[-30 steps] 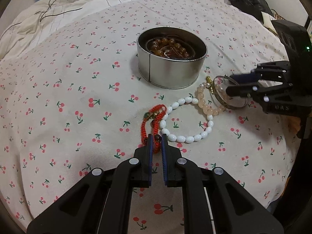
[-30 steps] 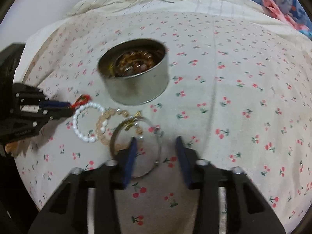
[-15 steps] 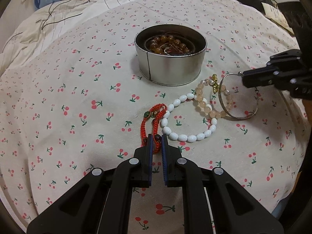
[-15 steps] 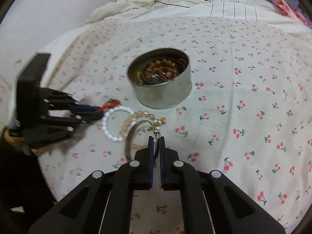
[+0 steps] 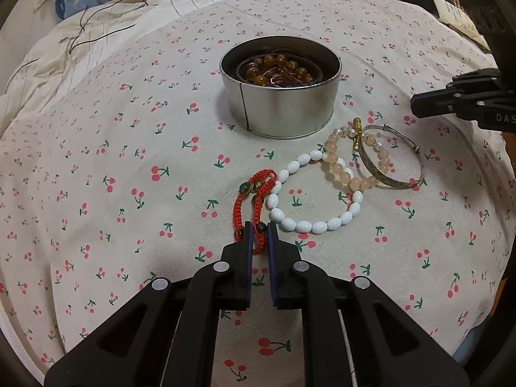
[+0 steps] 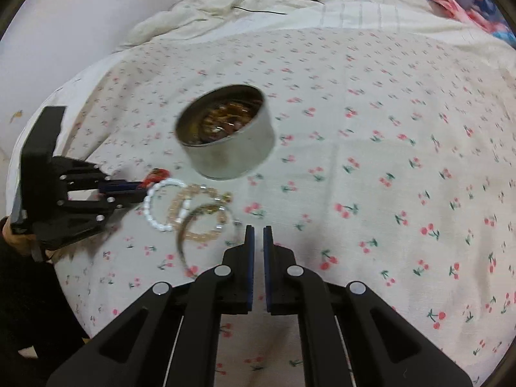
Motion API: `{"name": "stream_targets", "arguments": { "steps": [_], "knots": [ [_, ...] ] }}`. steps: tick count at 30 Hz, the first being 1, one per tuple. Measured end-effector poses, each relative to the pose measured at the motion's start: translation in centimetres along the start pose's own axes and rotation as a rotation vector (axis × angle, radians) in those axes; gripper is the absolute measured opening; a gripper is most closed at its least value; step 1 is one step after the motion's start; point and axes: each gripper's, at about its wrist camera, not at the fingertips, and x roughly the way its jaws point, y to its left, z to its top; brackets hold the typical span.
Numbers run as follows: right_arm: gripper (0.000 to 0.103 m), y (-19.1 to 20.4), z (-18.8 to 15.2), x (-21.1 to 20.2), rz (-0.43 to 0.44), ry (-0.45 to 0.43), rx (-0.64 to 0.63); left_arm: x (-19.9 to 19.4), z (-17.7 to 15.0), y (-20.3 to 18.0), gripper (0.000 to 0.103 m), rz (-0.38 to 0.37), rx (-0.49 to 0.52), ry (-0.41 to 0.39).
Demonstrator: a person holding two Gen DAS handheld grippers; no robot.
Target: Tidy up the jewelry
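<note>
While pinching red bracelet [image 5: 254, 206], left claw [image 5: 257, 233] nearly closed.

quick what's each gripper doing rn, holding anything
Left gripper: shut on the red bracelet.
Right gripper: shut, holding nothing; the bangle lies on the bedspread.

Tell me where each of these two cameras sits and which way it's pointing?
Left wrist view: sits on the left tongs, looking along them over the cherry-print bedspread; they pinch the red bracelet, with the right tongs at the right edge.
Right wrist view: sits on the right tongs, shut on nothing, looking across the bed; the left tongs and a bit of hand show at left.
Both share the tin, white bead bracelet, peach bracelet and silver bangle.
</note>
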Motion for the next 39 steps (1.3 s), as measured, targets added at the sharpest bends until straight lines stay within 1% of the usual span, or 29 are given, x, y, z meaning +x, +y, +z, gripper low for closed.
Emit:
{"name": "stream_targets", "arguments": {
  "steps": [1,2,3,4,7,9,12,13,14,15,16,19,22,23,24,26,27,29,32,33,34,35,38,39],
  "knots": [
    [0.009,0.1,-0.1,0.0,0.021,0.002,-0.006,0.0,0.0,0.0,0.01,0.002,-0.002,0.0],
    [0.028,0.3,-0.1,-0.1,0.033,-0.008,-0.01,0.0,0.0,0.0,0.012,0.005,-0.003,0.0],
    [0.041,0.5,-0.1,-0.2,0.037,-0.016,-0.016,0.0,-0.1,0.0,0.013,0.007,-0.005,0.001],
    [0.053,1.0,-0.2,-0.1,0.032,-0.02,-0.037,0.1,-0.1,0.1,0.013,0.008,-0.007,0.001],
    [0.053,2.0,-0.5,0.9,0.024,0.004,-0.071,0.2,-0.1,0.1,0.015,0.012,-0.008,0.003],
    [0.053,2.3,-0.6,1.7,-0.015,0.013,-0.085,0.2,-0.1,0.1,0.017,0.016,-0.008,0.004],
    [0.051,3.2,-1.0,3.1,-0.079,0.022,-0.139,0.4,-0.1,0.2,0.021,0.021,-0.012,0.007],
    [0.043,3.5,-1.0,3.2,-0.094,0.028,-0.158,0.4,-0.1,0.2,0.022,0.024,-0.013,0.008],
    [0.022,3.4,-1.0,3.2,-0.086,0.034,-0.156,0.4,-0.1,0.4,0.023,0.025,-0.014,0.008],
    [0.011,3.2,-0.9,3.1,-0.07,0.038,-0.144,0.4,-0.1,0.4,0.024,0.028,-0.015,0.008],
    [0.006,3.1,-0.9,2.8,-0.057,0.034,-0.134,0.5,-0.1,0.5,0.026,0.03,-0.015,0.008],
    [0.004,2.9,-0.8,2.0,-0.017,0.027,-0.121,0.5,0.0,0.7,0.027,0.027,-0.021,0.007],
    [0.004,2.7,-0.6,1.0,-0.014,0.002,-0.106,0.3,-0.1,0.8,0.027,0.019,-0.027,0.006],
    [0.004,2.4,-0.5,0.6,-0.013,-0.006,-0.097,0.3,-0.2,0.9,0.025,0.015,-0.03,0.006],
    [0.004,2.1,-0.4,0.1,-0.021,-0.015,-0.09,0.2,-0.2,0.9,0.02,0.011,-0.032,0.006],
    [0.004,1.6,-0.3,-0.4,-0.065,-0.023,-0.088,0.1,-0.3,0.9,0.015,0.018,-0.024,0.006],
    [0.004,1.1,-0.4,-0.5,-0.075,-0.024,-0.076,0.1,-0.3,1.0,0.014,0.021,-0.024,0.007],
    [0.004,0.6,-0.5,-0.5,-0.047,-0.006,-0.06,0.0,-0.5,0.9,0.013,0.02,-0.019,0.005],
    [0.007,0.6,-0.7,0.3,-0.069,0.035,-0.067,0.0,-0.6,0.7,0.012,0.024,-0.012,0.008],
    [0.011,0.4,-0.9,0.6,-0.069,0.051,-0.066,0.0,-0.6,0.6,0.012,0.026,-0.009,0.011],
    [0.031,0.5,-1.0,0.9,-0.079,0.053,-0.069,0.0,-0.6,0.5,0.012,0.024,-0.006,0.013],
    [0.044,0.7,-1.2,0.9,-0.084,0.045,-0.075,0.1,-0.7,0.4,0.012,0.022,-0.005,0.018],
    [0.044,1.5,-1.4,1.4,-0.122,0.054,-0.131,0.2,-0.6,0.3,0.013,0.032,-0.001,0.026],
    [0.043,1.8,-1.5,1.6,-0.142,0.064,-0.15,0.2,-0.6,0.2,0.012,0.035,0.003,0.028]
  ]
}}
